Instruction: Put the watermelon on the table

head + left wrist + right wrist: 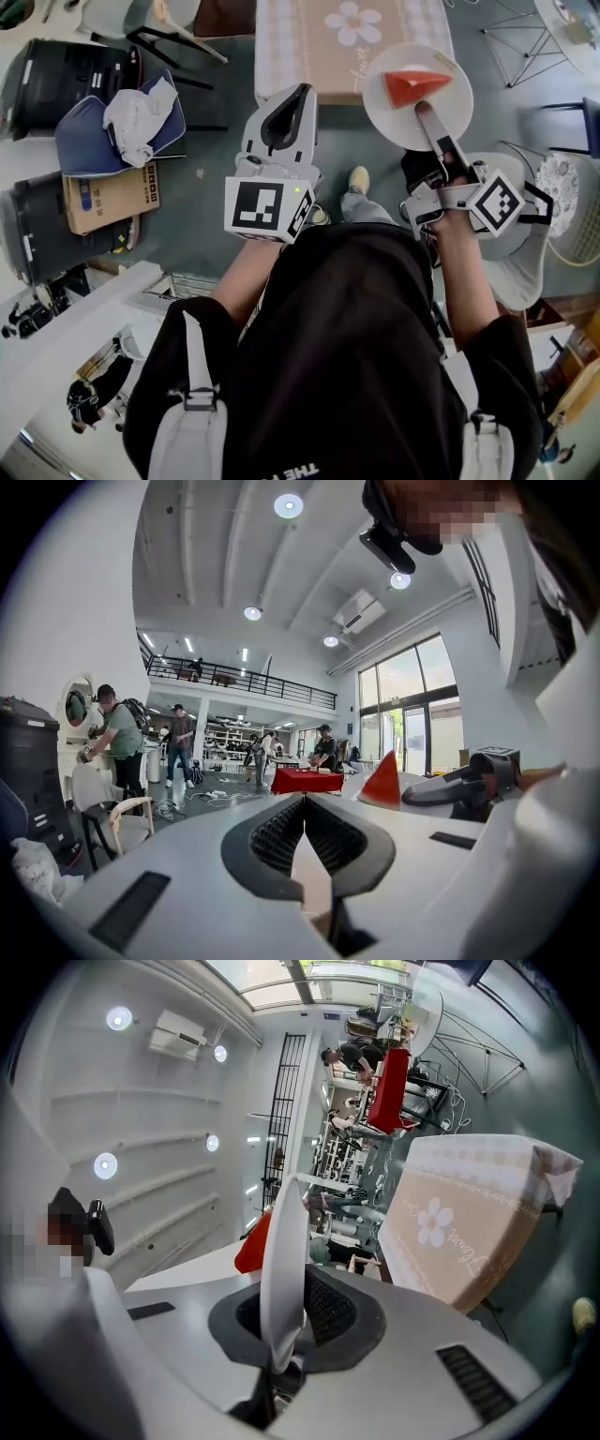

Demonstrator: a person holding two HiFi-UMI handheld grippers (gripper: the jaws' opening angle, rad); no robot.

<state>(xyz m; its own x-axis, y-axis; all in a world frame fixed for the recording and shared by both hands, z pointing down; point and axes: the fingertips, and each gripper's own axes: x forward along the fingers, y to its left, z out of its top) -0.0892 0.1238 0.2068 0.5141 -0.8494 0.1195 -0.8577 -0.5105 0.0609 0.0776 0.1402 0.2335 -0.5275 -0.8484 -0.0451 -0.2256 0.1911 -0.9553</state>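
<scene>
**Watermelon rides a plate, held up at the table's corner**

From over the person's head, the right gripper (424,111) has its jaws clamped on the near rim of a white plate (382,120). A red wedge of watermelon (412,86) lies on top of that plate. The plate overlaps the near right corner of the table (309,47), which wears a checked cloth with a white flower on it. I can't tell from here whether the plate touches the cloth. The left gripper (298,98) hangs just beside it over the grey floor, jaws pressed together. A cardboard box (112,197) sits off to the left.

Looking along the left gripper (302,803), the two dark pads meet at their tips with nothing caught between them. Past them to the right, the watermelon (383,782) points up, with the right gripper (466,787) next to it. Several people stand far back in the hall around a red-covered table (306,780).

Looking along the right gripper (286,1309), the plate (283,1241) stands edge-on between the pads and is pinched firmly. The watermelon (253,1243) peeks out red on its left face. The table (459,1227) shows to the right, apart from the plate.
</scene>
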